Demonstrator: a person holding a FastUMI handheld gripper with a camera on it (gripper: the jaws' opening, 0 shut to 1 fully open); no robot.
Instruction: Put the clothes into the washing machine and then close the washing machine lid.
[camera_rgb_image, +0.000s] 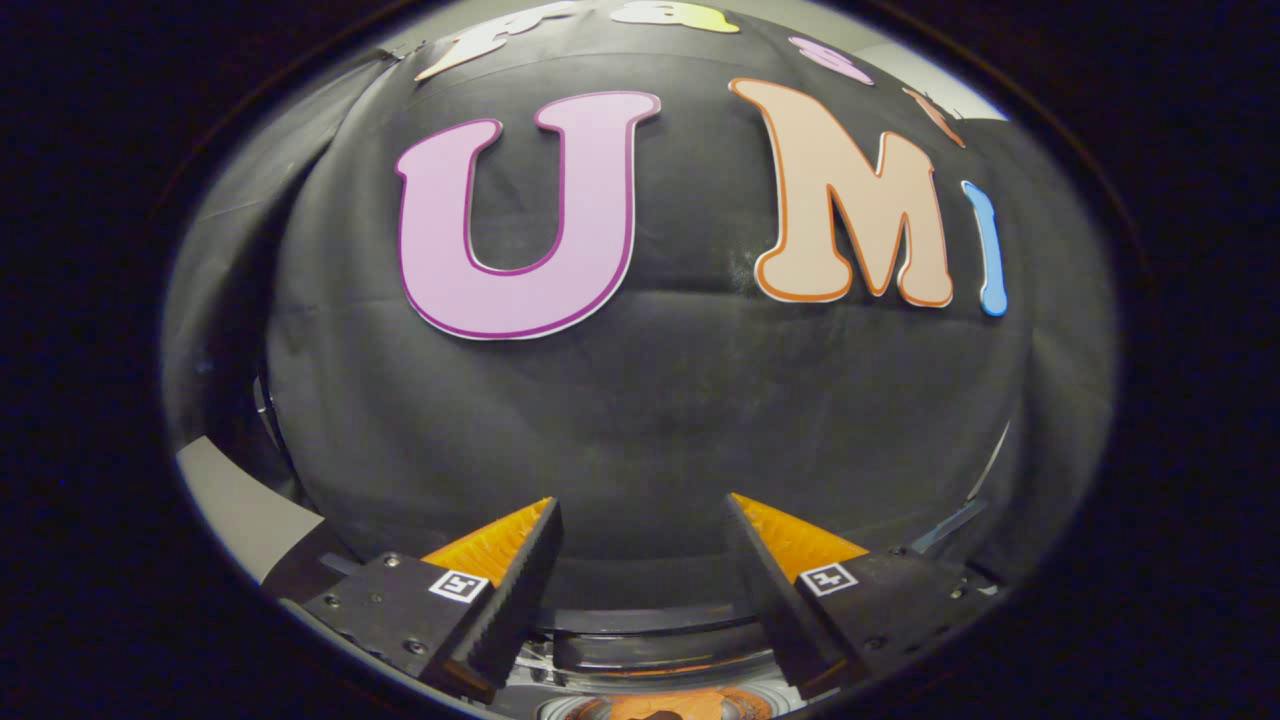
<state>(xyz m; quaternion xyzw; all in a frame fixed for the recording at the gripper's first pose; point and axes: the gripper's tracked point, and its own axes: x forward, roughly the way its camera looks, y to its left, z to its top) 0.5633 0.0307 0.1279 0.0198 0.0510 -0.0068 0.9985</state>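
My gripper (642, 520) is open, its two fingers spread apart with nothing between them, and it faces the black cloth wall. Below and between the fingers I see the top of the washing machine (660, 640), with a dark curved rim and a glassy band. Under that, at the very bottom, something orange (665, 706) lies inside the round opening; it may be the clothes, but little of it shows. The state of the lid cannot be told from here.
The black cloth wall (650, 400) stands close ahead, beyond the fingers. A pale grey surface (240, 510) shows low to the left of the left finger. A thin light strip (945, 525) sits to the right of the right finger.
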